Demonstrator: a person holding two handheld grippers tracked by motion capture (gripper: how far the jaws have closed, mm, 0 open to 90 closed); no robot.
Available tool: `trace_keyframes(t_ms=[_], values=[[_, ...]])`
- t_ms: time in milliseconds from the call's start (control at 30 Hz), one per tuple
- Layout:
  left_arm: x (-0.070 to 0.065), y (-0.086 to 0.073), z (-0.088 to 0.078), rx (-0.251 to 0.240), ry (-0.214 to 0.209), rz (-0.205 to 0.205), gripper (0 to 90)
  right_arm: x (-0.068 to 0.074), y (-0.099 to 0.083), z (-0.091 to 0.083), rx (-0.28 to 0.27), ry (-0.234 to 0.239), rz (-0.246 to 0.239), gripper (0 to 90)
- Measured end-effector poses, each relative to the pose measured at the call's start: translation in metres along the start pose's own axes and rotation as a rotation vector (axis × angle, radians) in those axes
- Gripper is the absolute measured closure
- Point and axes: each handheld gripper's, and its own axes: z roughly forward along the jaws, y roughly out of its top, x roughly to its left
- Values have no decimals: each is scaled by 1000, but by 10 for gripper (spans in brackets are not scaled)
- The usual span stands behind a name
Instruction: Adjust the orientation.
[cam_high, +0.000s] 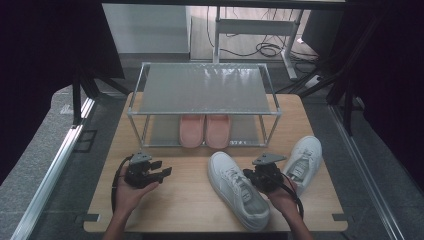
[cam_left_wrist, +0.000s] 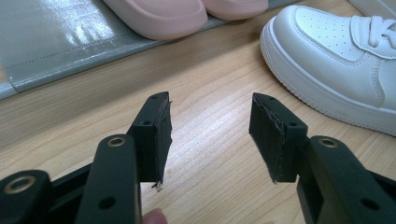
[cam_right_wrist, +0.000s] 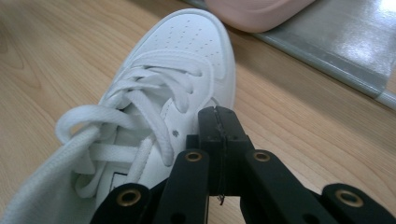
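Still awaiting racking beside pink slippers (cam_high: 205, 131): both white sneakers (cam_high: 238, 190); right gripper (cam_right_wrist: 218, 122) hovering pressed together, left gripper (cam_left_wrist: 210, 135) idling spread.

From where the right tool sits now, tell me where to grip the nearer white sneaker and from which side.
Grip the sneaker at the collar wall beside the laces, coming down from above on its right side, where the right tool is. The shoe stands upright on its sole with the opening facing up, so one pad can probably slip inside. The tool's jaws are shut and must open first.
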Motion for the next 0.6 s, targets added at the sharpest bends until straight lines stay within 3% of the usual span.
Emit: trace_keyframes(t_ms=[233,600], values=[[0,0,-1,-2,0,-5,491,-2,-3,-15,-39,3,10,900],[0,0,-1,-5,3,-7,489,-6,-14,-41,-94,46,14,900]])
